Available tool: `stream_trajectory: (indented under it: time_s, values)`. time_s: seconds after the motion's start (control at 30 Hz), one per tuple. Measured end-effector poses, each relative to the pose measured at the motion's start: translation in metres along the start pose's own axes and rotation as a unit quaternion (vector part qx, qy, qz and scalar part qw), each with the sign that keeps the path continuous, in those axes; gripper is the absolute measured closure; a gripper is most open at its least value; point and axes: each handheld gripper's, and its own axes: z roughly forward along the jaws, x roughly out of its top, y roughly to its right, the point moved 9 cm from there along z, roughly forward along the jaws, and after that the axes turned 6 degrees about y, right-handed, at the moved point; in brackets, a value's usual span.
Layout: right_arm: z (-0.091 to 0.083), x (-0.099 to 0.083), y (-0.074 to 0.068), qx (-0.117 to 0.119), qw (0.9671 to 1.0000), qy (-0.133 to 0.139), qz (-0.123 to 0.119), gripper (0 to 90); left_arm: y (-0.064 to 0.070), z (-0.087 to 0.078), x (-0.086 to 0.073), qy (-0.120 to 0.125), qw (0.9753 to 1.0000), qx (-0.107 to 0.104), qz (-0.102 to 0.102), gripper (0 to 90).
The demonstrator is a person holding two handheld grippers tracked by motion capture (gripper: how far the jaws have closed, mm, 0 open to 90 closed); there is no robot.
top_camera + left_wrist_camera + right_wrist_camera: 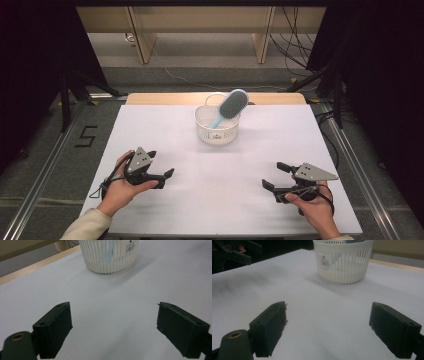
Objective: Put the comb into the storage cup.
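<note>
Fingers on both grippers are thick, blocky black pads with flat matte faces and small screw holes, and on each tool they stand wide apart with nothing between them. From above, the left gripper sits at the near left of the table, held in a hand with a pale sleeve behind it. A grey three-cornered plate tops it and a black cable trails off toward the table's edge. The right gripper sits at the near right in the other hand, carrying the same grey plate, its jaws pointing left across the table. Both tools rest low over a smooth, matte white tabletop with a strip of light wood along the far edge.

Well apart from both grippers, toward the far middle of the table, stands a basket. It is round, white plastic, with narrow upright slots all around its wall, a solid rim and a thin looped handle at the back. A small barcode label is stuck on its side. A brush stands in it, tilted, its pale blue handle down inside and its oval head rising above the rim to the right. The head has a light blue edge around a dark grey bristle pad. In both gripper views, the basket shows straight ahead beyond the open jaws, blue visible through the slots.
</note>
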Motion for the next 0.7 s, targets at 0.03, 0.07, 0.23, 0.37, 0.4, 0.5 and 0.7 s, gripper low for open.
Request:
stream_trajectory:
  time_s: [0.03,0.07,0.23,0.37,0.4,0.5,0.7]
  values:
    - [0.000,0.000,0.000,0.000,1.0000,0.000,0.000,15.2,0.000,-0.001,-0.001,-0.001,1.0000,0.000,0.000,12.2]
    - [0.000,0.000,0.000,0.000,1.0000,0.000,0.000,15.2,0.000,-0.002,-0.002,-0.001,1.0000,0.001,0.002,12.2]
    - [0.000,0.000,0.000,0.000,1.0000,0.000,0.000,15.2,0.000,-0.005,-0.007,-0.003,1.0000,0.002,0.002,12.2]
    - [0.000,0.000,0.000,0.000,1.0000,0.000,0.000,15.2,0.000,-0.008,-0.010,-0.005,1.0000,0.002,0.000,12.3]
    - [0.000,0.000,0.000,0.000,1.0000,0.000,0.000,15.2,0.000,-0.009,-0.010,-0.002,1.0000,0.002,-0.002,12.4]
    - [0.000,0.000,0.000,0.000,1.0000,-0.001,0.000,15.2,0.000,-0.009,-0.012,-0.001,1.0000,0.002,-0.002,12.8]
    - [0.000,0.000,0.001,0.000,1.0000,-0.001,0.000,15.2,0.005,-0.006,-0.015,-0.005,1.0000,-0.004,0.002,13.3]
